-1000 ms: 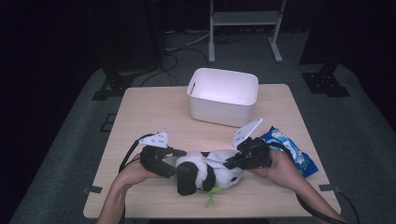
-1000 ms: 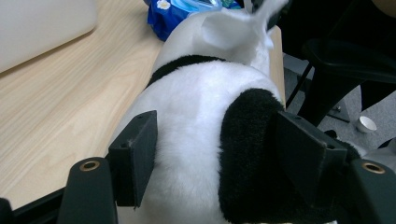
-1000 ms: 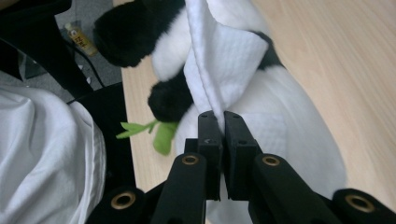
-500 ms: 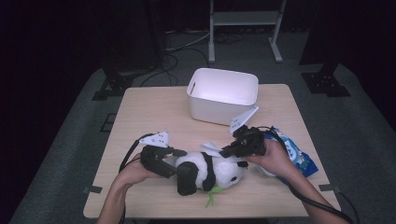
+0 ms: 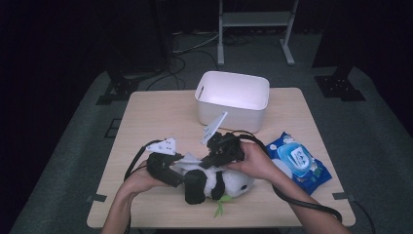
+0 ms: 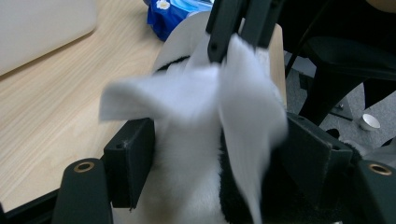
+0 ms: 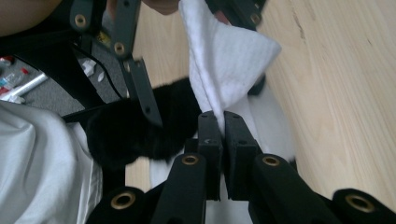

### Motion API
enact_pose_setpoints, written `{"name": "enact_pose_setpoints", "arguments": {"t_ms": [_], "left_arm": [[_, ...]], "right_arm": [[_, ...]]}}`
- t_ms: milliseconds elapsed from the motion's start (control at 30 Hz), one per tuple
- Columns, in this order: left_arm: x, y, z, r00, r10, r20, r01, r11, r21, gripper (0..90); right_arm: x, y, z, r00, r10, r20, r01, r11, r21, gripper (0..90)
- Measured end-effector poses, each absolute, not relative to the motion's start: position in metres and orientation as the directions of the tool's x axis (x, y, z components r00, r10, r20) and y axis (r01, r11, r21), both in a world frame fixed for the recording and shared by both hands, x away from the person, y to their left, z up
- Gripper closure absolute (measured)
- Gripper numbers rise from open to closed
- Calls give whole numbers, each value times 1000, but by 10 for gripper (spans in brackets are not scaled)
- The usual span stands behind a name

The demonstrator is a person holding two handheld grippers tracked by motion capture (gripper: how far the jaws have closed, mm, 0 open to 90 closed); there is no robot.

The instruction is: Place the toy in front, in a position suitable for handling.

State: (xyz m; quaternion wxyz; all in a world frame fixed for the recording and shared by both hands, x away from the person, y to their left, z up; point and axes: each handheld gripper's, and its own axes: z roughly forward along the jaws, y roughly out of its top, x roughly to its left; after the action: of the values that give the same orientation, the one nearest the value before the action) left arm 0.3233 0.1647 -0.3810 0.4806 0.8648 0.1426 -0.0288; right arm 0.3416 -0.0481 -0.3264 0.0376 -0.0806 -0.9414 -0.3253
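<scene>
Wipe [image 7: 229, 65] pinched in right claw [image 7: 223, 122], over panda plush [image 5: 221, 183].

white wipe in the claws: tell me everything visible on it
The white wipe is a thin, soft sheet with a fine dimpled texture, looking like non-woven cloth. It is crumpled and folded, not flat. The right claw is shut on one bunched end, and the rest fans out above the jaws. In the left gripper view it drapes over the panda plush, which the left claw grips around its body. Its free flaps look blurred there. It lies over the plush, off the table.
</scene>
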Motion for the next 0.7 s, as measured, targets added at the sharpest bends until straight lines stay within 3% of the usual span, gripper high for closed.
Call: {"name": "enact_pose_setpoints", "arguments": {"t_ms": [267, 700], "left_arm": [[323, 165, -382, 958, 215, -188, 273, -497, 824, 284], [322, 163, -378, 962, 213, -169, 259, -525, 811, 277]], "right_arm": [[344, -27, -328, -988, 86, 125, 144, 794, 591, 859], [351, -92, -333, -969, 220, 113, 245, 793, 558, 859]]}}
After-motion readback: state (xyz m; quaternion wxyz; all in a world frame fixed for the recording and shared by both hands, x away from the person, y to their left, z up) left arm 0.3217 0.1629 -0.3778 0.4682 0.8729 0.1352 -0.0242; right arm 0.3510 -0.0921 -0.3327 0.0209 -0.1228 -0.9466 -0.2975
